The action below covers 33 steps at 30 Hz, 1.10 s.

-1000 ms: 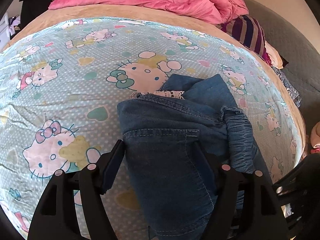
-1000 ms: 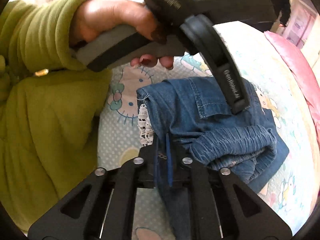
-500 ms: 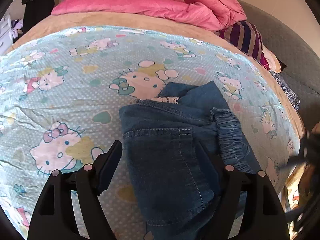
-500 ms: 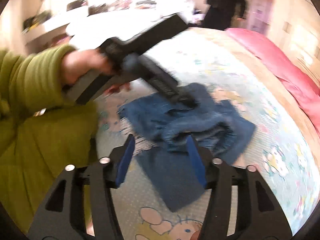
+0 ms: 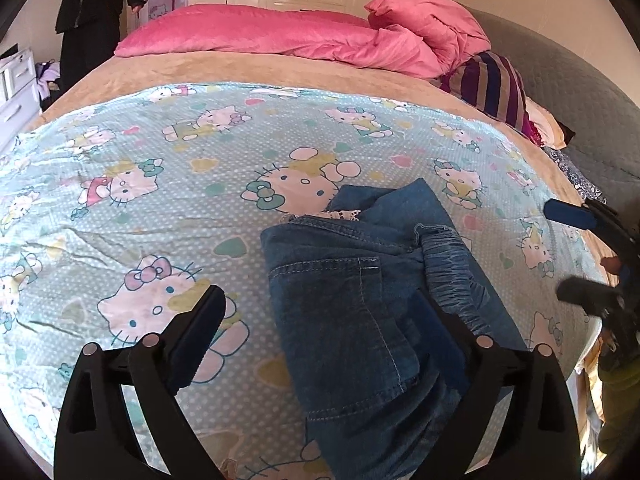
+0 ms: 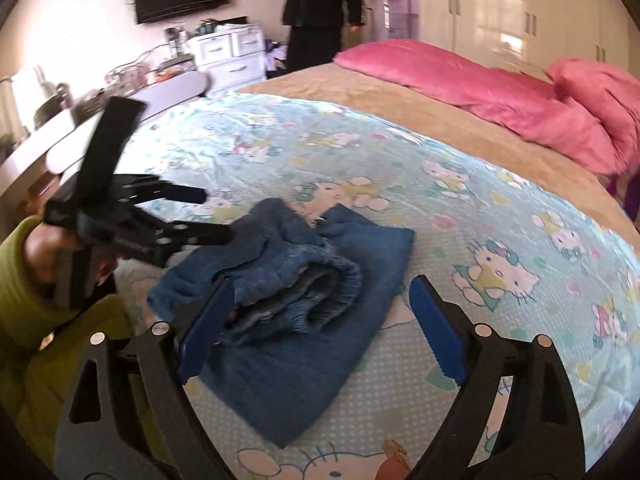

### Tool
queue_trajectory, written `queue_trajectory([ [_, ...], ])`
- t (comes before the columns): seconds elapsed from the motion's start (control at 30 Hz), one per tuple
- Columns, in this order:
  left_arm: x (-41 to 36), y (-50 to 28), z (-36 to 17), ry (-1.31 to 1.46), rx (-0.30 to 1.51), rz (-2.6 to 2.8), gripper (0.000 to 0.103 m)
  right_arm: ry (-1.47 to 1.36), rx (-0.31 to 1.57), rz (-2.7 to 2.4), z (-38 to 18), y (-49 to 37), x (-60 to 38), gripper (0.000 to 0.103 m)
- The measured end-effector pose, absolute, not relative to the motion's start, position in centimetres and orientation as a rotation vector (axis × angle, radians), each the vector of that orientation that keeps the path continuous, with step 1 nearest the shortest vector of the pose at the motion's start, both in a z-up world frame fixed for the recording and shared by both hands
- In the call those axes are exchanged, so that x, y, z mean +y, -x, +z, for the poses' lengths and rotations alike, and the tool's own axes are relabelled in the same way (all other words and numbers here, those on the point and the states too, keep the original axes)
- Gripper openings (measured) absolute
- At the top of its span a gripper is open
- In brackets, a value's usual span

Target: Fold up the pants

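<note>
Pants made of blue jean cloth lie folded in a bundle on the bed — right on the light blue cat sheet. A bit of white lace peeks out at the far edge. The left gripper hangs above the pants with its fingers wide apart and opening more; they do not press on the cloth. The right gripper hangs over the pants from the other side, and its blue fingers are opening too — nothing is held. A pink blanket sits at the far end of the bed. A person in dark clothes stands by the white drawers.
</note>
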<state>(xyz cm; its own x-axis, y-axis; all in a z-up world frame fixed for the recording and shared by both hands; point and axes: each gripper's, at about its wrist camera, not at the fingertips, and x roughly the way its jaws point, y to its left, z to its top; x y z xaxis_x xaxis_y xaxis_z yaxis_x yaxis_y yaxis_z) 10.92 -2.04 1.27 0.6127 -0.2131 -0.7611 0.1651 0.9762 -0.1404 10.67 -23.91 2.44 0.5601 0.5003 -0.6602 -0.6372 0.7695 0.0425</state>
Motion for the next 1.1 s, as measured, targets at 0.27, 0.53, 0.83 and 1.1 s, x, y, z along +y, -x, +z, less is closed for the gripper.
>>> queue_trajectory([
  [0.27,-1.3,-10.8,0.3,0.070,0.902,-0.190,0.093,0.175,0.829,0.544,-0.5,-13.4,-24.1,0.083],
  [0.53,-0.8,-11.1,-1.1,0.067,0.929,-0.162,0.093,0.125,0.903,0.487,-3.1,-15.2,-24.4,0.083],
  [0.83,-0.8,-11.5,-2.1,0.074,0.951,-0.167,0.093,0.058,0.994,0.501,-5.7,-16.3,-24.4,0.069],
  [1.1,-1.0,-12.1,-2.9,0.094,0.970,-0.179,0.093,0.029,1.004,0.521,-6.0,-16.7,-24.4,0.069],
])
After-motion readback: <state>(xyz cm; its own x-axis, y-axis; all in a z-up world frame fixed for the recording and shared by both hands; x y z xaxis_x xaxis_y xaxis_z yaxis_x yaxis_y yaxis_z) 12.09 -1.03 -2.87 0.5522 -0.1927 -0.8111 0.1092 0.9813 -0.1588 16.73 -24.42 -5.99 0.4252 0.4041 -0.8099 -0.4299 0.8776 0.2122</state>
